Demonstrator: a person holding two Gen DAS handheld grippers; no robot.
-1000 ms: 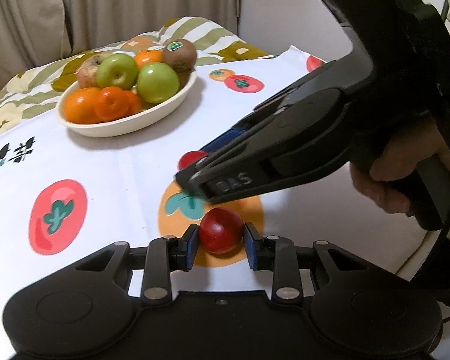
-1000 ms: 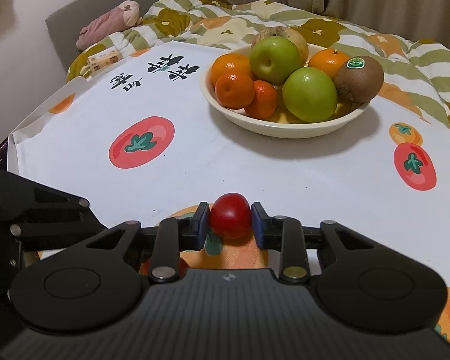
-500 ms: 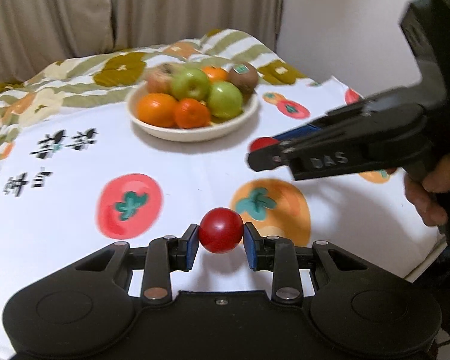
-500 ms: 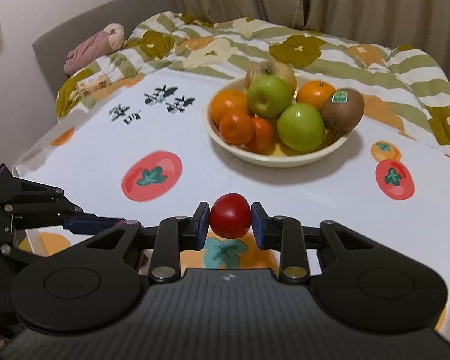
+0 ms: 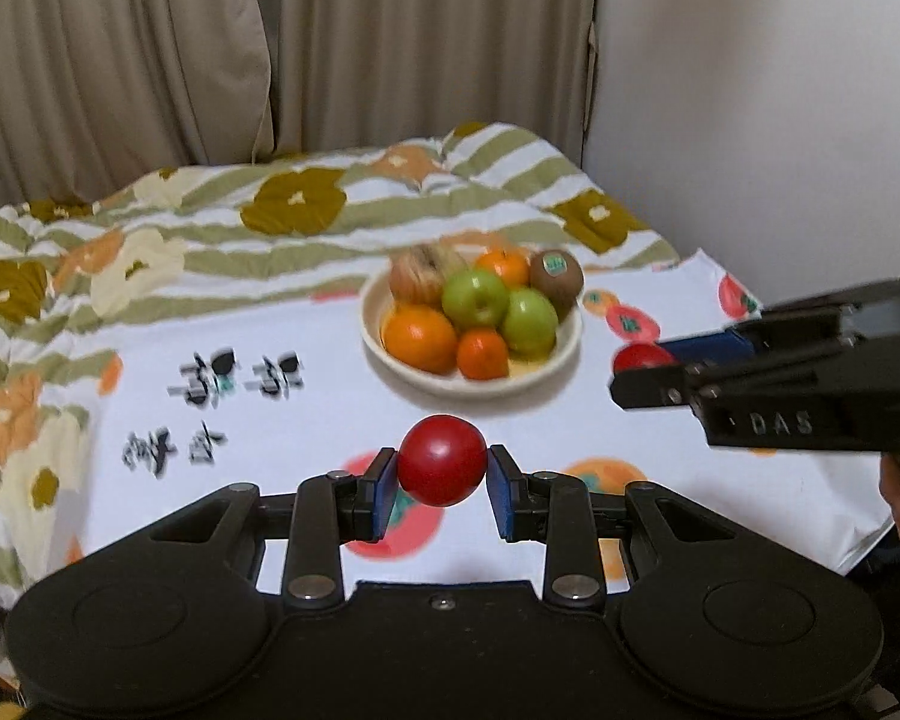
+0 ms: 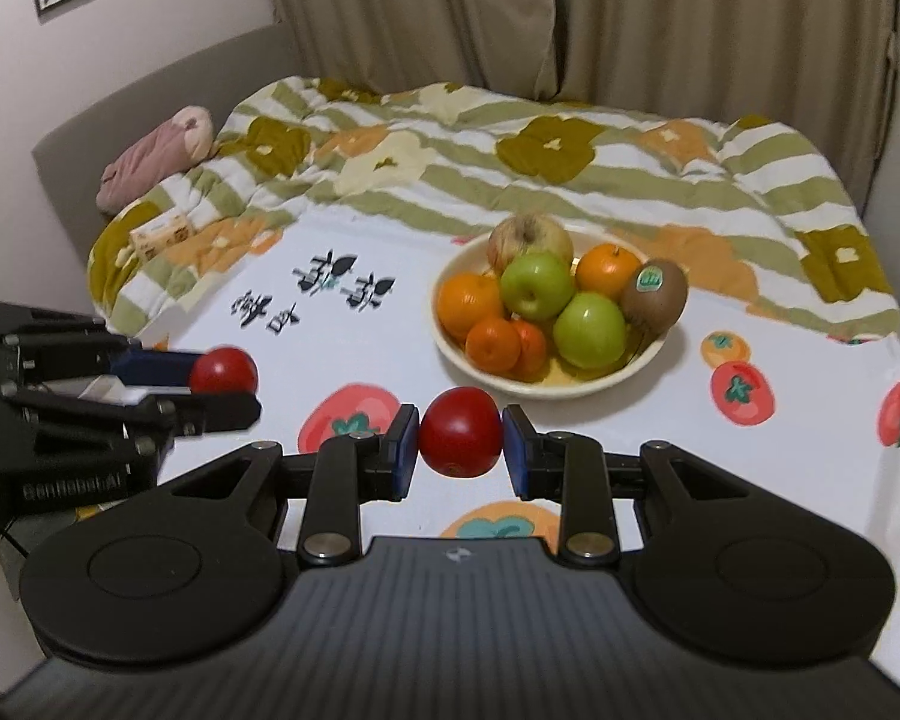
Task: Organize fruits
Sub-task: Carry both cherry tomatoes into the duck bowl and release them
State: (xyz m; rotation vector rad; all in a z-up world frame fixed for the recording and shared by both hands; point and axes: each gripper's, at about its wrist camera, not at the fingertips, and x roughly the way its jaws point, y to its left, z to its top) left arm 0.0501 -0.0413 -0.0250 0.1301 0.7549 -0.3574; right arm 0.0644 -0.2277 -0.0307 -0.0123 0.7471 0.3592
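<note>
Both claws loaded, carry step w/ bowl ahead. Left claw (image 5: 442, 483) is pinching a red fruit (image 5: 442, 460) between its blue pads, held up off the tabletop (image 5: 306, 420). Right claw (image 6: 459, 450) likewise clamps a second red fruit (image 6: 461, 432), also lifted.

Bowl (image 6: 576, 385) sits mid-tabletop, beyond both claws, already heaped: green apples, oranges, a kiwi (image 6: 654, 294) w/ sticker, a pale apple at the back.

Next, prob: bring each fruit over the bowl, lower gently, let go. Little free room; the near rim side looks like the best gap. Dropping on the pile may make things roll out.

In the way: the two claws are side by side, so go one at a time. Quilt (image 6: 510, 144) and curtains behind, no obstacle.
</note>
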